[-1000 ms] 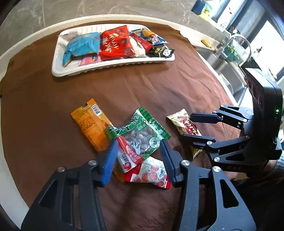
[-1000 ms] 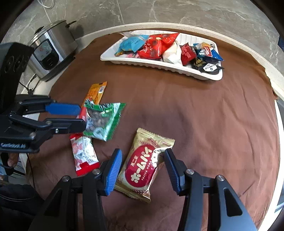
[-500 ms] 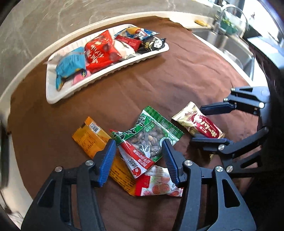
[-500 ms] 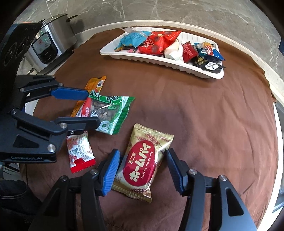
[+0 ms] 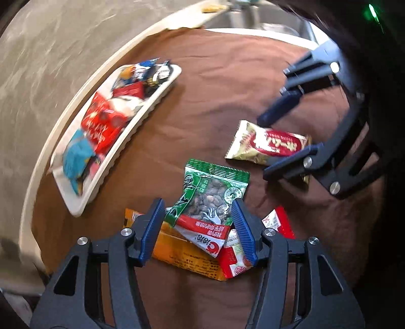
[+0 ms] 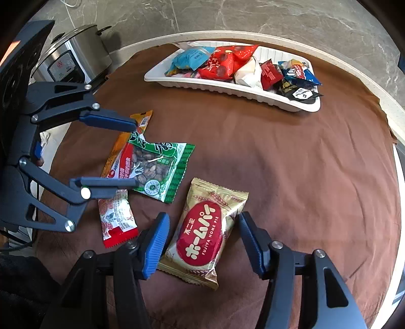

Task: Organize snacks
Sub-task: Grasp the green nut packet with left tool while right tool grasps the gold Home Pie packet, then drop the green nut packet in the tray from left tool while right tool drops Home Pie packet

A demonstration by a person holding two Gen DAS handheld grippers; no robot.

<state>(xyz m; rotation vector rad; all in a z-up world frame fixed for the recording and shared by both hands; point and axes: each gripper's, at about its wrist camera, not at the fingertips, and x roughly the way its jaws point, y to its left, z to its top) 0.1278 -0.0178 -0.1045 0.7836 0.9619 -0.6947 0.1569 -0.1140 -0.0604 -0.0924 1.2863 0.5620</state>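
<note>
On brown cloth [image 6: 291, 164], both hand-held grippers wide — left [image 5: 197, 224] astride green packet [image 5: 210, 197], right [image 6: 203, 239] astride gold pie [image 6: 205, 235].

Home kitchen; rice cooker [image 6: 76, 60]; sink [image 5: 265, 22]; marble wall [image 6: 253, 15].

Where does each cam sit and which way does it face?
Left wrist: on the left gripper, looking down past its open jaws at the green pack; tray to its left, right gripper to its right.
Right wrist: on the right gripper, open jaws either side of the gold pack; left gripper at left, tray beyond.
Shared: both packs, the tray, brown cloth.
</note>
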